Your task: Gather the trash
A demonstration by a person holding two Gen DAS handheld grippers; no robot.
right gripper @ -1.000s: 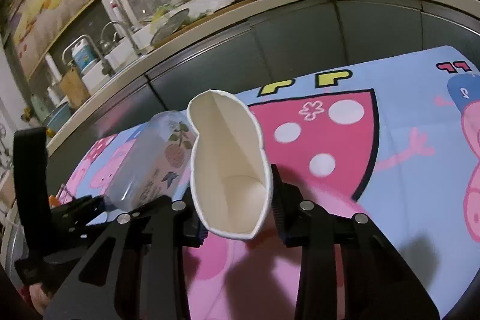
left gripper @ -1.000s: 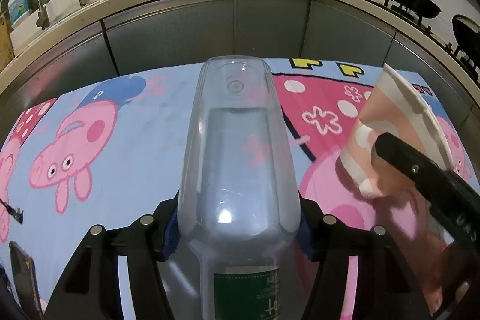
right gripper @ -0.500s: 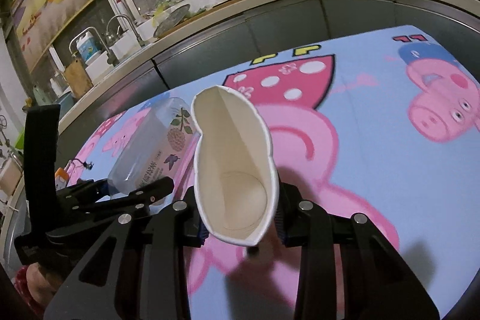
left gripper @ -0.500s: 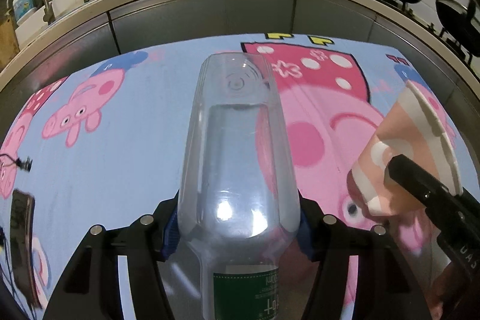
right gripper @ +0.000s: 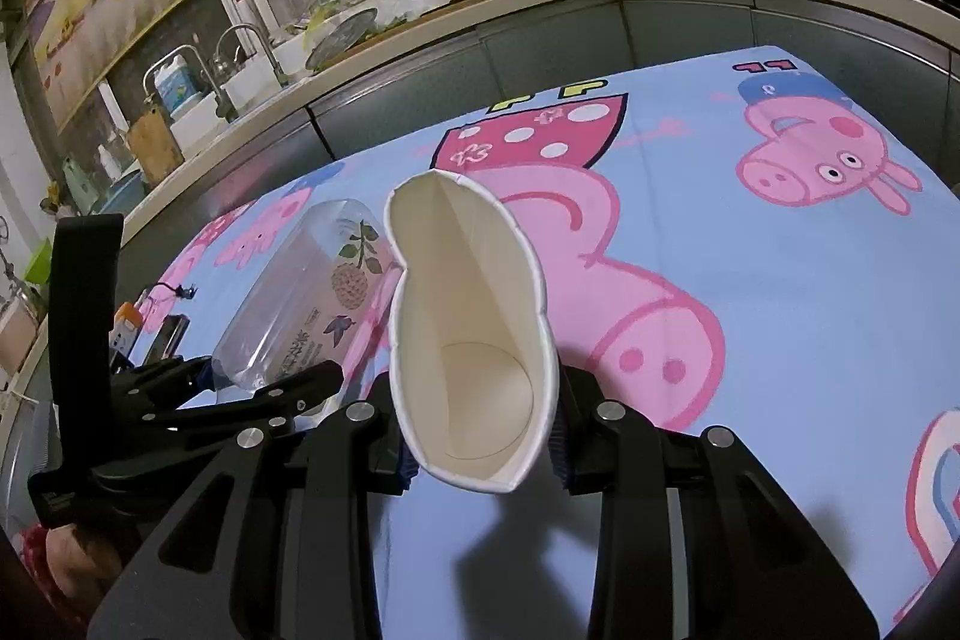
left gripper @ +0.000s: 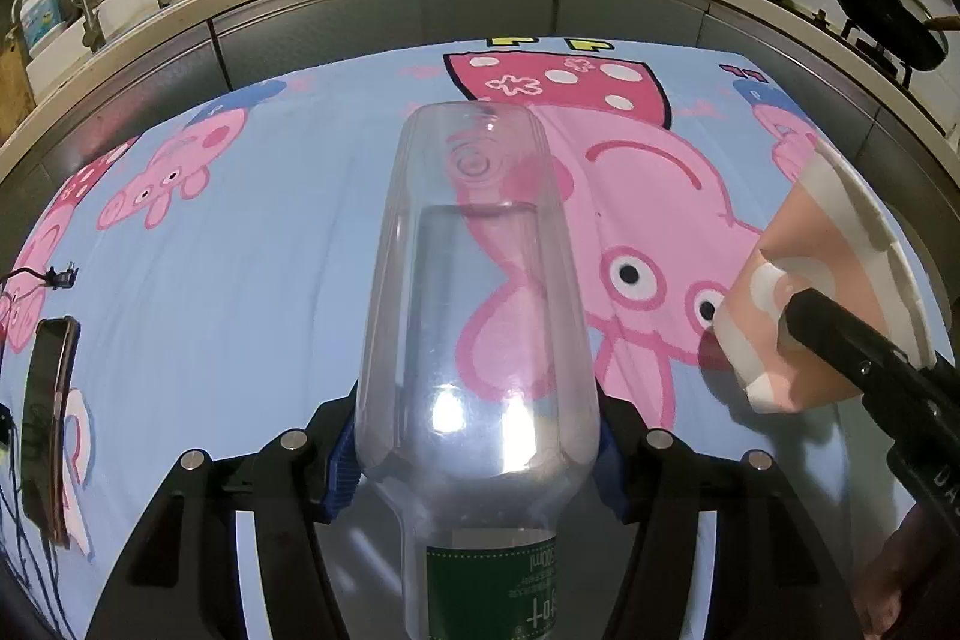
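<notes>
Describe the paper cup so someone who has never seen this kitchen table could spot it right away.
Start at the table with the blue cartoon-pig cloth in front of the kitchen counter. Above it, two black grippers each hold one item; the right gripper pinches the paper cup. Unlike the clear plastic bottle beside it, the cup is opaque, squashed oval, white inside, pink and white outside.

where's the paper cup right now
The paper cup sits squashed between the right hand-held gripper's fingers, above the cartoon tablecloth; the left wrist view shows it right of the clear bottle.
</notes>
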